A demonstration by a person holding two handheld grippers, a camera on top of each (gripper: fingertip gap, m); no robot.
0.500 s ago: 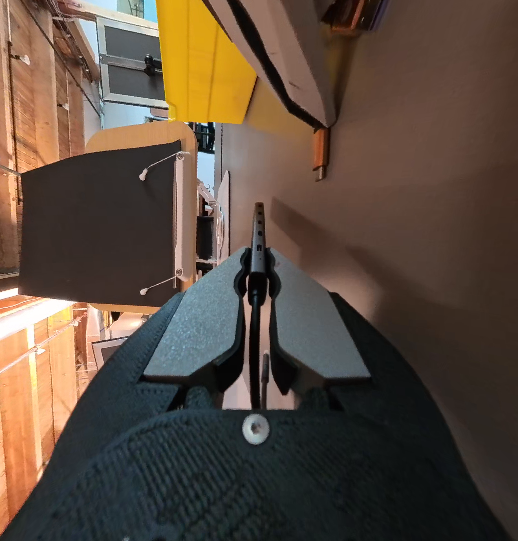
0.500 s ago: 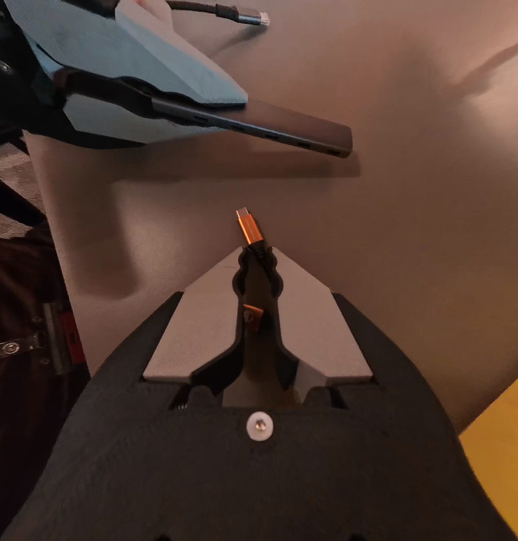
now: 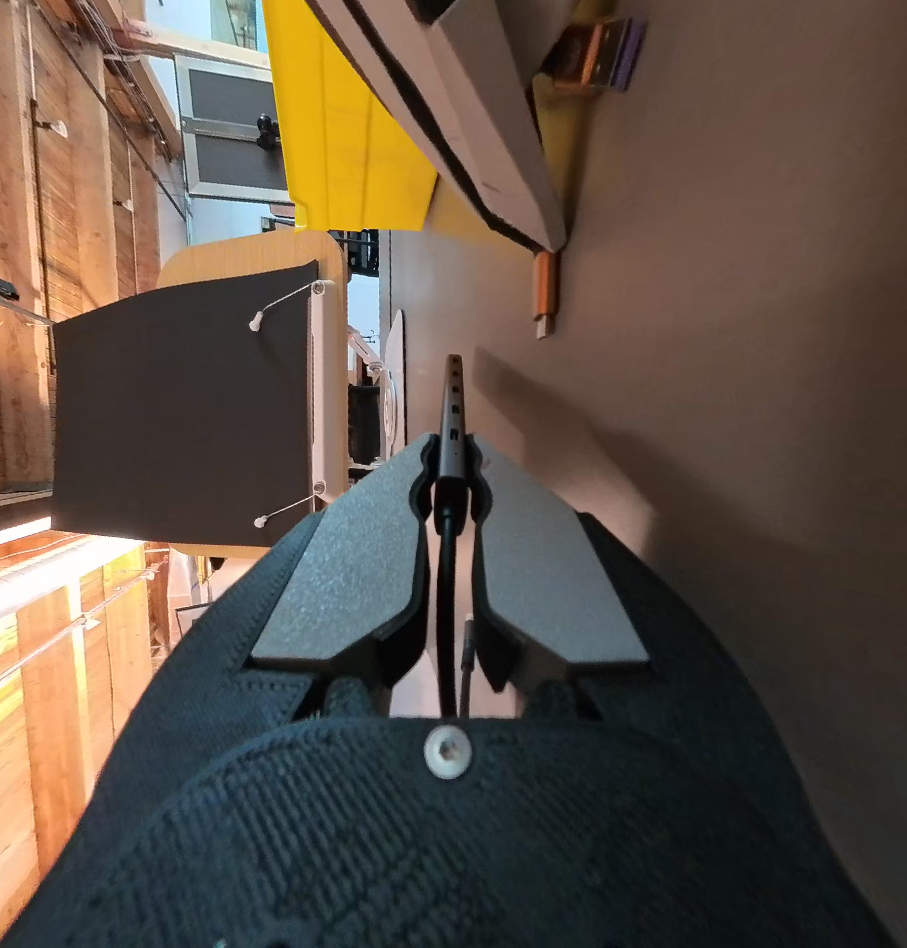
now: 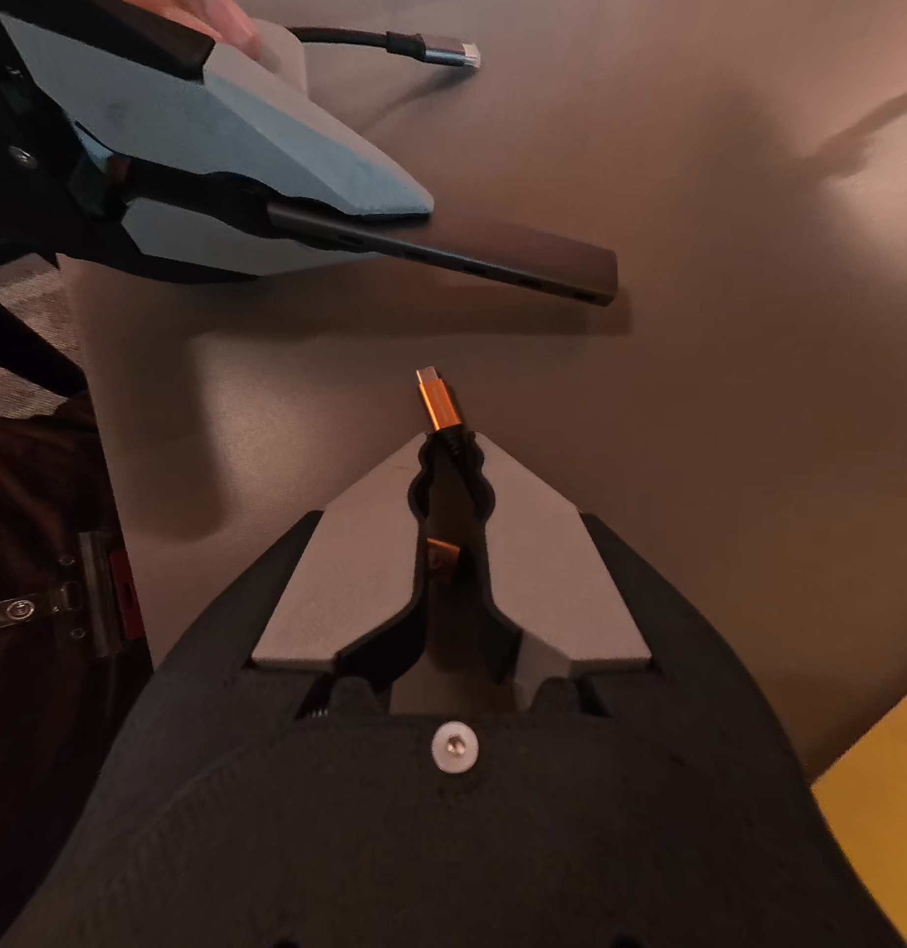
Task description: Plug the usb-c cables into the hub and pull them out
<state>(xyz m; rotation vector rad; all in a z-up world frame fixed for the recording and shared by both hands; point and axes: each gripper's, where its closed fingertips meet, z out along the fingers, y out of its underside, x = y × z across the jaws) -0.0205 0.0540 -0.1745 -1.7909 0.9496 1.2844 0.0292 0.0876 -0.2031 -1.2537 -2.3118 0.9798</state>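
Slim grey hub (image 4: 518, 256) clamped near its cabled end in the left gripper (image 4: 307, 215), held edge-on, row of ports along the side that faces the orange plug. Far end of hub sticking out well past the fingertips, low over the brown table (image 4: 723, 461) with a shadow just beneath (contact with the surface not clear). Orange usb-c plug (image 4: 437, 402) pinched by its black strain relief in the right gripper (image 4: 448, 436), jaws nearly together on it, metal tip aimed toward the hub's port side, apart from the hub, not inserted. Seen from the left wrist: hub (image 3: 454, 405) straight ahead between closed fingertips of the left gripper (image 3: 451, 441), orange plug (image 3: 545, 295) beyond the hub to one side. Second grey usb-c plug (image 4: 448, 53) lying loose on the table on the hub's far side. Yellow bin (image 3: 348, 128) past the hub.
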